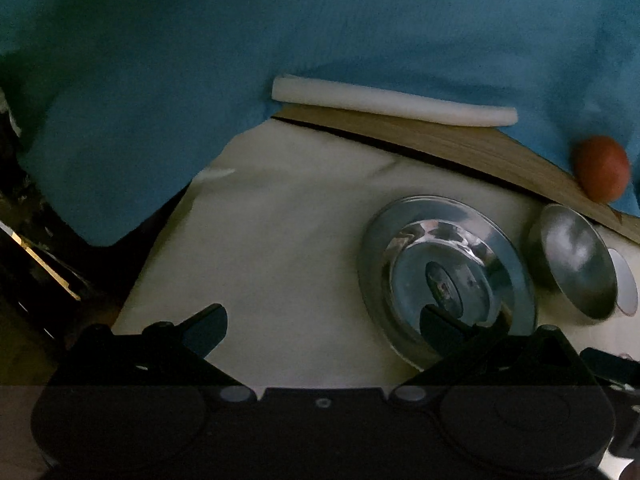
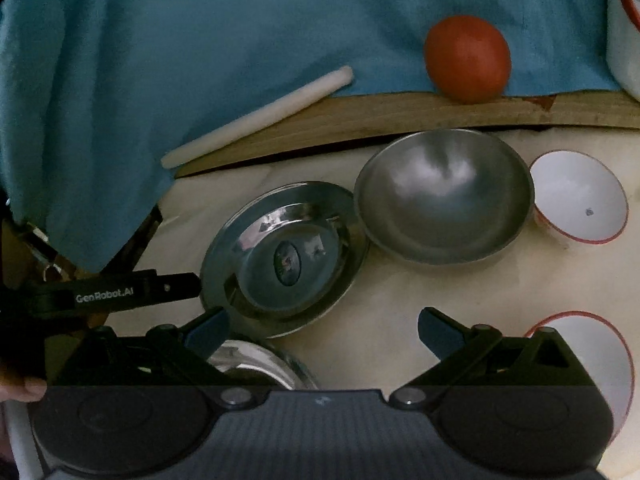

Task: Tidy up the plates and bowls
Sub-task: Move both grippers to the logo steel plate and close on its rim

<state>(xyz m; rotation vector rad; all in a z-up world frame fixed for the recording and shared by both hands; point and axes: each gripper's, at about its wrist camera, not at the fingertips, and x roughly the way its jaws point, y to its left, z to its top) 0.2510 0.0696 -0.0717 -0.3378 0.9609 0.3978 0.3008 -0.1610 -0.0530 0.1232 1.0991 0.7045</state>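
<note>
- Pale bench (image 2: 380, 320) carries the dishes, with a blue cloth (image 2: 200, 40) draped behind a wooden board (image 2: 400, 116).
- Steel plate (image 2: 284, 258) lies flat near the middle of the bench, a second steel plate (image 2: 260, 364) showing just below it under the right tool; they seem the likeliest pair to stack.
- Steel bowl (image 2: 444, 196) sits beside the plate's far edge, rims very near or touching, and a white red-rimmed bowl (image 2: 580, 200) stands just to its right.
- Another white bowl (image 2: 592, 360) sits nearer the camera at the right, apart from its twin, so the bowls are not yet gathered.
- Right hand-held gripper (image 2: 324, 332) hovers released, jaws spread wide and holding nothing.
- Left hand-held gripper (image 1: 324, 328) is likewise released and empty, one finger over the plate's rim, probably lining up a grab.
- Tomato (image 2: 466, 58) and a white foam stick (image 2: 260, 116) rest at the cloth's edge, out of the way.
</note>
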